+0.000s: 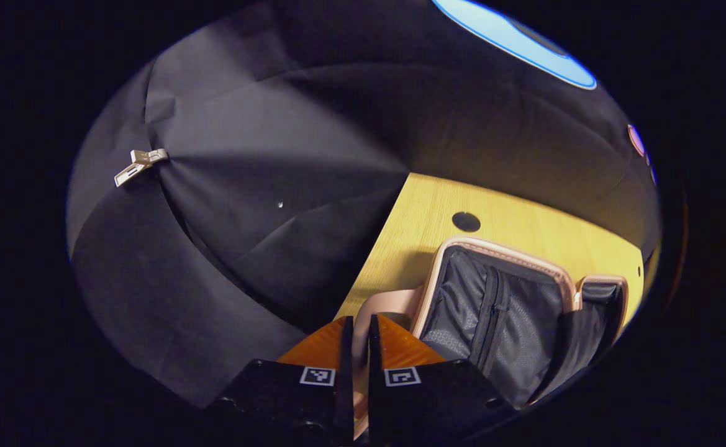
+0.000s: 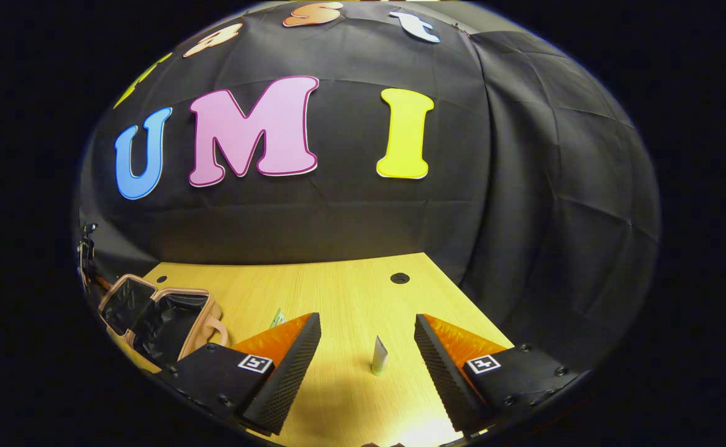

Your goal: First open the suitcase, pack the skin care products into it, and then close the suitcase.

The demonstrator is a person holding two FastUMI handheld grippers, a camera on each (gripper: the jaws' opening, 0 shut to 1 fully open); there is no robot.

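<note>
Between the wide-open right hand-held gripper fingers, a tube stands upright on the table.

Right gripper view: bare desk runs open ahead to far cloth wall. Small tube stands upright in gap between wide-apart fingers, touching neither. Open suitcase blocks far-left desk corner. Small item beside left finger, possibly packet. Left gripper view: suitcase interior open, unobstructed.
</note>
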